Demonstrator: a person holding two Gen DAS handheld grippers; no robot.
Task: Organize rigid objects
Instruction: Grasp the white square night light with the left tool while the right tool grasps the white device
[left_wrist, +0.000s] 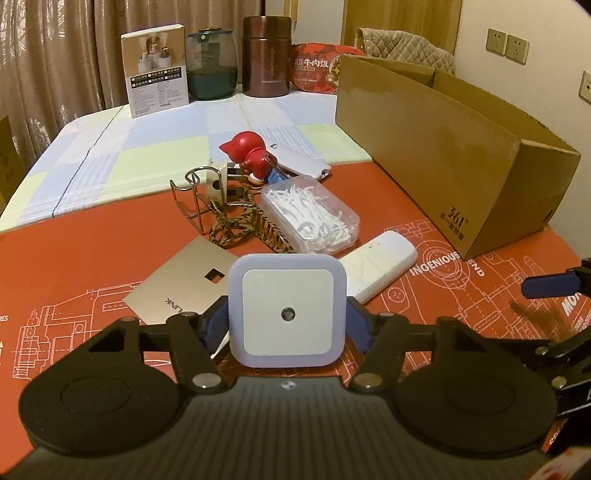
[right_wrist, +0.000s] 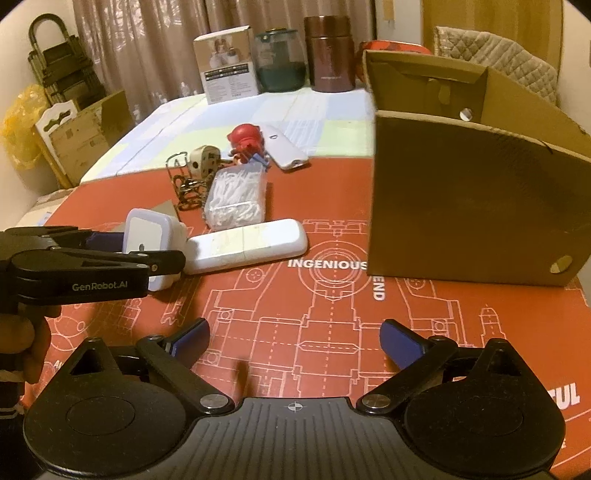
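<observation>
A night light is pinched between the left gripper's fingers above the red desk; the right gripper's fingers are spread. Curtains are seen behind.

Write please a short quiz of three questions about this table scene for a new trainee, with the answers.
1. True or false: the left gripper is shut on the square night light.
2. What lies inside the clear plastic box: A) coins B) white floss picks C) screws?
3. Name the state of the right gripper.

Key: 1 true. 2 B. 3 open, holding nothing, above the red mat.
</observation>
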